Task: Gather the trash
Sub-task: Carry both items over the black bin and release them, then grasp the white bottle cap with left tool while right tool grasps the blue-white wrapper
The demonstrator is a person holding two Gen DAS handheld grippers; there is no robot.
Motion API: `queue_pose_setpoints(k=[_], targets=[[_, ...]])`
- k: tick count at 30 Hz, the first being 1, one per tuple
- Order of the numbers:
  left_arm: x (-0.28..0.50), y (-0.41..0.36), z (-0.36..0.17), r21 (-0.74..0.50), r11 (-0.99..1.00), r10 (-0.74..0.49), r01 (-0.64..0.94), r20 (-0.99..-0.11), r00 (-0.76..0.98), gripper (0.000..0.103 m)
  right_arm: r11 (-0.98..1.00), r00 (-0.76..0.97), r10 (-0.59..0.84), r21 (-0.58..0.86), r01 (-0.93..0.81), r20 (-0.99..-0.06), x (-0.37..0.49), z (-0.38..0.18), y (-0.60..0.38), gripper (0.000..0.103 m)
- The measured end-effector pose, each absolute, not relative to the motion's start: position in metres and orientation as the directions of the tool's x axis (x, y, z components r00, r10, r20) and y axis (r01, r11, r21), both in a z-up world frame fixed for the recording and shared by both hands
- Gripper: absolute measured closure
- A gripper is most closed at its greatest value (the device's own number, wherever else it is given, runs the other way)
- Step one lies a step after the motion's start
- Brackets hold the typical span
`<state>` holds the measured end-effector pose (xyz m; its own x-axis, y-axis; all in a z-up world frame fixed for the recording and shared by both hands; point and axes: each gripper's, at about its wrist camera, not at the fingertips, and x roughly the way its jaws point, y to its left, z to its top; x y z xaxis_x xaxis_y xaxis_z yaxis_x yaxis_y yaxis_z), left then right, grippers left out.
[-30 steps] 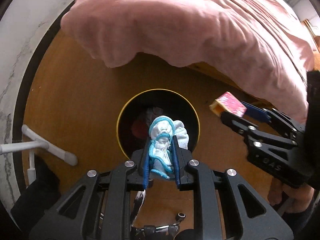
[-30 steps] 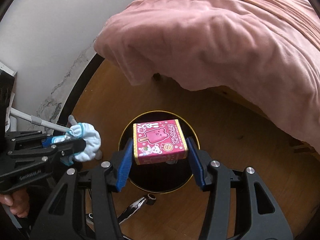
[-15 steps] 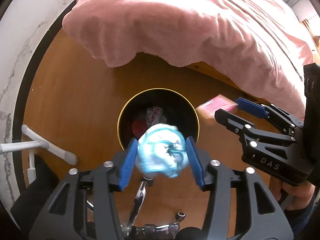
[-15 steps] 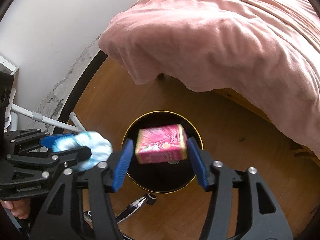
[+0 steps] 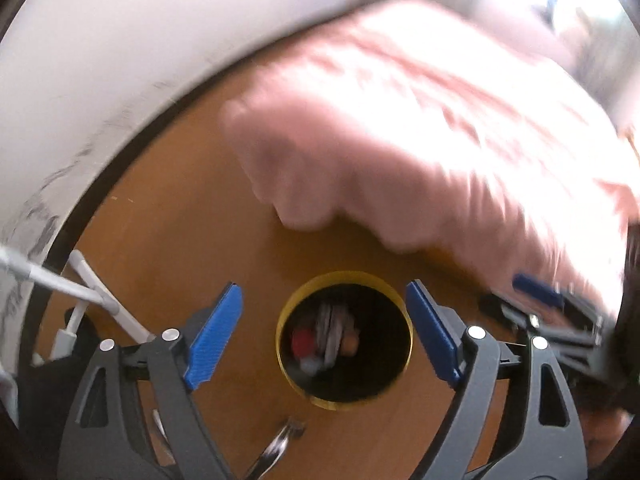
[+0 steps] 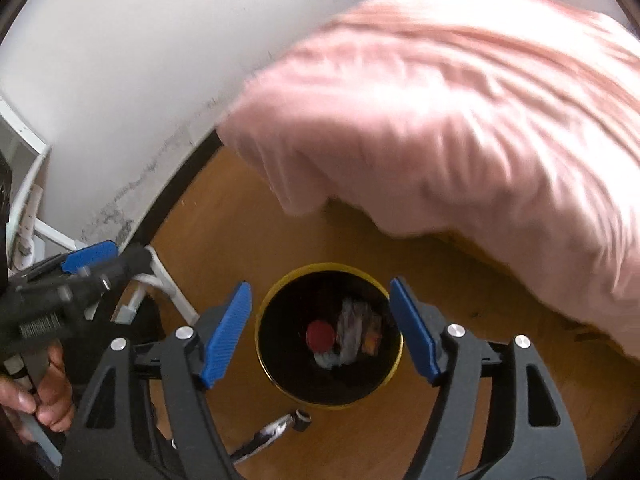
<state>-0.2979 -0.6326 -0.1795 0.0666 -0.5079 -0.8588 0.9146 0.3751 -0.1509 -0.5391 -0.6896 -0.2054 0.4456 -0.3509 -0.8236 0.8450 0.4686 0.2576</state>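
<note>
From the left wrist, the left claw (image 5: 324,334) is hanging wide open and empty above the gold-rimmed bin (image 5: 404,322) on the floor (image 5: 172,216), near the bed's (image 5: 420,136) corner. A second ago it was clamping a blue-and-white wad; that is now lying among the trash (image 5: 320,344) inside, blurred.

From the right wrist, the right claw (image 6: 320,328) is likewise gaping with nothing between its pads, where the pink box sat earlier. The box seems to be resting in the bin (image 6: 276,292); both drops look finished, freeing both claws for further litter.

No lettering can be read anywhere (both views blurred).
</note>
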Motion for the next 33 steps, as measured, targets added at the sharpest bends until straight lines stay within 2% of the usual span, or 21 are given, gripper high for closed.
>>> queue_pose_setpoints(k=[4, 8, 11, 13, 18, 22, 27, 33], targets=[[-0.247, -0.589, -0.110, -0.184, 0.435, -0.600, 0.882, -0.789, 0.131, 0.021, 0.568, 0.517, -0.390, 0.243, 0.786, -0.762, -0.486, -0.147, -0.671, 0.031], [-0.190, -0.503, -0.043, -0.175, 0.521, -0.635, 0.836, -0.734, 0.242, 0.014, 0.708, 0.628, -0.340, 0.250, 0.661, -0.700, -0.403, -0.093, -0.629, 0.031], [-0.147, -0.419, -0.007, -0.104, 0.623, -0.596, 0.775, -0.705, 0.384, 0.012, 0.820, 0.697, -0.247, 0.238, 0.520, -0.673, -0.326, -0.063, -0.580, 0.030], [-0.114, -0.348, 0.011, -0.029, 0.711, -0.526, 0.702, -0.685, 0.505, 0.011, 0.881, 0.732, -0.158, 0.240, 0.407, -0.663, -0.274, -0.047, -0.541, 0.030], [-0.049, -0.199, 0.017, 0.052, 0.859, -0.335, 0.510, -0.694, 0.637, 0.010, 0.969, 0.748, 0.057, 0.217, 0.118, -0.661, -0.158, -0.021, -0.423, 0.025], [-0.009, -0.079, -0.003, 0.077, 0.944, -0.171, 0.321, -0.717, 0.676, 0.010, 0.975, 0.707, 0.206, 0.201, -0.092, -0.677, -0.084, -0.014, -0.319, 0.025], [0.017, -0.012, -0.028, 0.001, 0.957, -0.188, 0.290, -0.760, 0.622, 0.010, 0.956, 0.637, 0.286, 0.169, -0.239, -0.716, -0.014, -0.027, -0.230, 0.025], [0.028, 0.001, -0.046, -0.042, 0.946, -0.233, 0.321, -0.774, 0.588, 0.010, 0.961, 0.591, 0.219, 0.067, -0.268, -0.776, 0.033, -0.051, -0.173, 0.026]])
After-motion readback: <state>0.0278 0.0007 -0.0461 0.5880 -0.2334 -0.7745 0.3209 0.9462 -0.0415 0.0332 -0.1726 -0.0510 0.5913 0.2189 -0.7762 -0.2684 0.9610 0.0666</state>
